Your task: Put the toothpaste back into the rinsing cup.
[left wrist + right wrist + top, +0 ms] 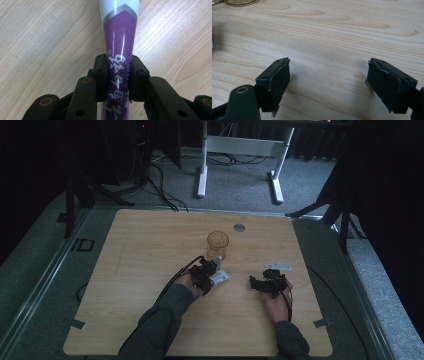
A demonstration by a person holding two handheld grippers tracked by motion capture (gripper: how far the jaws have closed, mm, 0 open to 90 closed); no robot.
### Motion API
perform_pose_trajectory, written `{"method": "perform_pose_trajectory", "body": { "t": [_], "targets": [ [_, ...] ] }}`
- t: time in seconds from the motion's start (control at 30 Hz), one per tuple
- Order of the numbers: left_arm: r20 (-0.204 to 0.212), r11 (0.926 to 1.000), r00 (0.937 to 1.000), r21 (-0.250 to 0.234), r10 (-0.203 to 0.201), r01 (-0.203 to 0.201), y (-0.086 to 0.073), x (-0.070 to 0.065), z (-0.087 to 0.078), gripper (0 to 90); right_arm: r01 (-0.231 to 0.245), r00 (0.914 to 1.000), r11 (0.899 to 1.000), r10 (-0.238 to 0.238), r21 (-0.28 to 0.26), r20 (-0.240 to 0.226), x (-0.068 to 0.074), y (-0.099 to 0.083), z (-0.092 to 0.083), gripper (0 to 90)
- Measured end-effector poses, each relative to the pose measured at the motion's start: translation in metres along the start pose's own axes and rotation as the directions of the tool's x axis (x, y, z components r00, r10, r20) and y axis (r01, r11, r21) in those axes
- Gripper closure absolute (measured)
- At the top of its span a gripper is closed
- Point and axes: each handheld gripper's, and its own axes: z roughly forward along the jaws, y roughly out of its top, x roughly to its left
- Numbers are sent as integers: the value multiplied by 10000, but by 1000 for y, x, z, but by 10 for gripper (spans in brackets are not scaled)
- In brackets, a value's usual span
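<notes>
A purple and white tube (pixel 118 47) with white lettering lies on the wooden table (pixel 145 250). My left gripper (pixel 117 68) is shut on its purple end, and both pads (pixel 100 72) press against its sides. From above, the left gripper (pixel 208 272) sits just in front of an amber glass cup (pixel 218 244), and the tube (pixel 220 278) pokes out to its right. My right gripper (pixel 328 77) stands open over bare wood with nothing between its fingers. In the high view the right gripper (pixel 261 283) rests to the right of the left one.
The cup's base (pixel 240 2) shows at the top left of the right gripper view. A small grey disc (pixel 239 227) is set in the table behind the cup. A flat silvery piece (pixel 278 265) lies beyond the right gripper. White desk legs (pixel 202 172) stand on the floor farther back.
</notes>
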Motion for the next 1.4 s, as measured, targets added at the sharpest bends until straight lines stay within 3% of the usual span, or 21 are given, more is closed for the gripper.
{"method": "perform_pose_trajectory", "body": {
  "t": [0.3, 0.73, 0.87, 1.27, 1.37, 1.4],
  "targets": [
    [-53, 9981, 9996, -561, -260, 257, -6, 2, -13, 715, 51, 10000, 10000, -51, 1, -37, 0, 0, -1, 185],
    [-149, 9936, 9994, -1092, -316, 298, -12, -2, -28, 716, 100, 9999, 9999, -100, -6, -70, 0, -2, -2, 185],
    [-359, 9878, 9983, -1508, -460, 400, -15, -4, -35, 718, 108, 9999, 9999, -108, -6, -78, 0, -2, -2, 185],
    [-279, 9758, 9977, -2118, -616, 543, -19, -6, -46, 717, 104, 9999, 9999, -104, 5, -97, 1, -2, -2, 185],
    [-326, 9706, 9972, -2338, -668, 574, -19, -8, -51, 717, 109, 9999, 9999, -109, 5, -103, 1, -2, -2, 185],
    [-300, 9653, 9968, -2534, -736, 637, -19, -8, -54, 717, 116, 9999, 9999, -116, 4, -100, 1, -2, -2, 185]
  ]
}}
